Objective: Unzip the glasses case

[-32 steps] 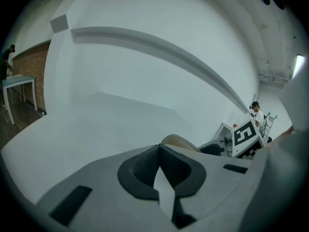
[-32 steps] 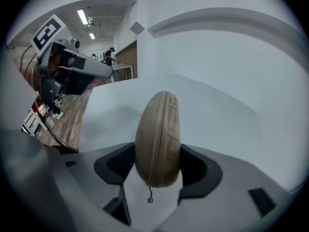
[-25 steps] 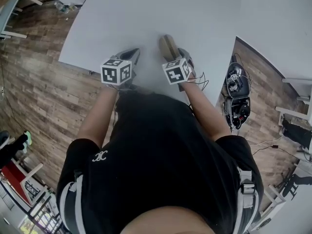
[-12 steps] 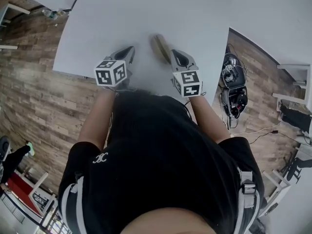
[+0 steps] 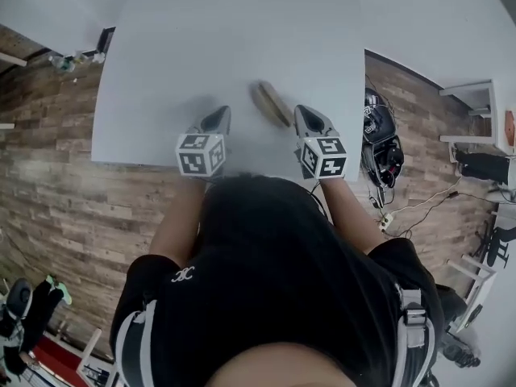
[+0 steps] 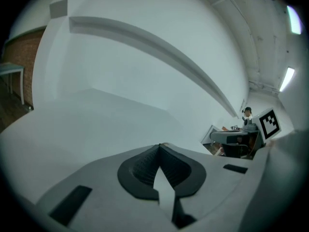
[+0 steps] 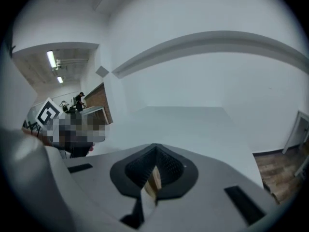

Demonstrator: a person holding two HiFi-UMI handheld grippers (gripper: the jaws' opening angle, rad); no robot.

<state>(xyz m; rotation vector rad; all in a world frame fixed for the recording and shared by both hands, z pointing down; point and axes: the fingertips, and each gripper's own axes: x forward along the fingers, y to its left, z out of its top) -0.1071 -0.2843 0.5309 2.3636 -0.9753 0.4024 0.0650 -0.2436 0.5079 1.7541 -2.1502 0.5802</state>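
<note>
Two tongs, both pressed together: the left tongs (image 5: 218, 118) and the right tongs (image 5: 310, 118). One tan oval glasses case (image 5: 271, 103) lies between them on the one white surface (image 5: 234, 39), nearer the right tongs.

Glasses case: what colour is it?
The glasses case is tan-brown; the head view shows it best.
</note>
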